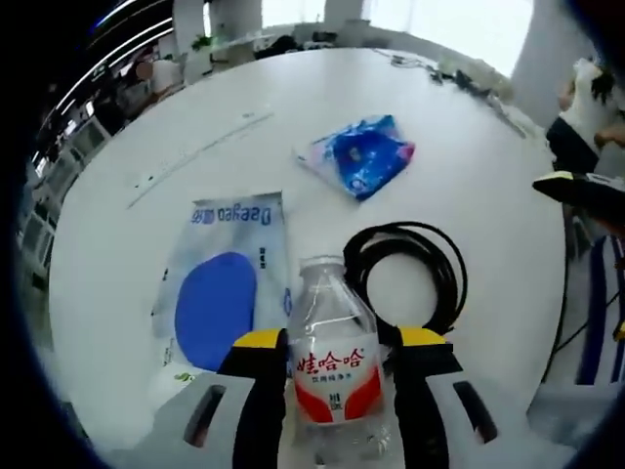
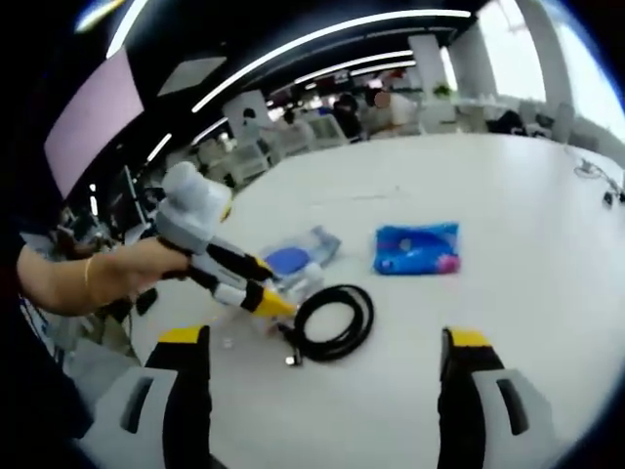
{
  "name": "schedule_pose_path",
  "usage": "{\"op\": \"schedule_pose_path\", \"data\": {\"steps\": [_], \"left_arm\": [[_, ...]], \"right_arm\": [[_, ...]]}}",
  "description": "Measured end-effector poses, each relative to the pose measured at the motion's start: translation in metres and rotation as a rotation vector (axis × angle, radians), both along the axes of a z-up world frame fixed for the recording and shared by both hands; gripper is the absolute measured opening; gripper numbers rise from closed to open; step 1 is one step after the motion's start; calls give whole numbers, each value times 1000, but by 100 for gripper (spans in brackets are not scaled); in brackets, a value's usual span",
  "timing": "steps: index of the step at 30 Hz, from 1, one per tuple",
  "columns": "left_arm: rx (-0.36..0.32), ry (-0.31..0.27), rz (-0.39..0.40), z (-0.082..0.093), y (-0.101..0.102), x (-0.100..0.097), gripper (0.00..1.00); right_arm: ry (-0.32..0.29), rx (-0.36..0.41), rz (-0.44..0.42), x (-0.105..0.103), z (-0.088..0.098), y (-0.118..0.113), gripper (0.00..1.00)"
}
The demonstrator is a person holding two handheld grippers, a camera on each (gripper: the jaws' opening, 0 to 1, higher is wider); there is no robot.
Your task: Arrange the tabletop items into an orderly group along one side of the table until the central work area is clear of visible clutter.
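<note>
Left gripper (image 1: pixel 335 357) clamped shut; right gripper (image 2: pixel 322 347) jaws wide apart.

Far ahead of the right gripper (image 2: pixel 326 337), ceiling light strips (image 2: pixel 322 39) run above office chairs (image 2: pixel 244 156). A pink screen (image 2: pixel 93 117) stands up to its left. Beyond the left gripper (image 1: pixel 340 338), windows (image 1: pixel 459 24) glow.

In the left gripper view, bottle (image 1: pixel 334 363) stands between flat pouch (image 1: pixel 227 283) and coiled cable (image 1: pixel 407 276).

Left view close above table (image 1: pixel 488 176); right farther, perhaps higher.
</note>
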State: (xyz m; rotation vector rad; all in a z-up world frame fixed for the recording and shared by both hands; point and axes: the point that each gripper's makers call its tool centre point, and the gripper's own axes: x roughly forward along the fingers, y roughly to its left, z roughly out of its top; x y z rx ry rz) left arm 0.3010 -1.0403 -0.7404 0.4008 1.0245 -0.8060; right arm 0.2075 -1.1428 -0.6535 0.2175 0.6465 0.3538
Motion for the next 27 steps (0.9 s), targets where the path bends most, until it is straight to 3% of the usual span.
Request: {"op": "schedule_pose_path", "data": {"steps": [3, 10, 17, 19, 27], "left_arm": [[65, 13, -25, -3, 3, 0, 39], [127, 48, -34, -6, 4, -1, 38], [135, 79, -16, -8, 6, -2, 38], [128, 79, -49, -8, 5, -1, 37], [87, 116, -16, -6, 7, 0, 35]], "right_arm": [[5, 0, -6, -2, -1, -1, 95], [5, -7, -12, -3, -1, -1, 95], [8, -32, -8, -4, -2, -1, 94], [6, -25, -5, -4, -2, 1, 94], [7, -24, -6, -3, -2, 3, 93]]}}
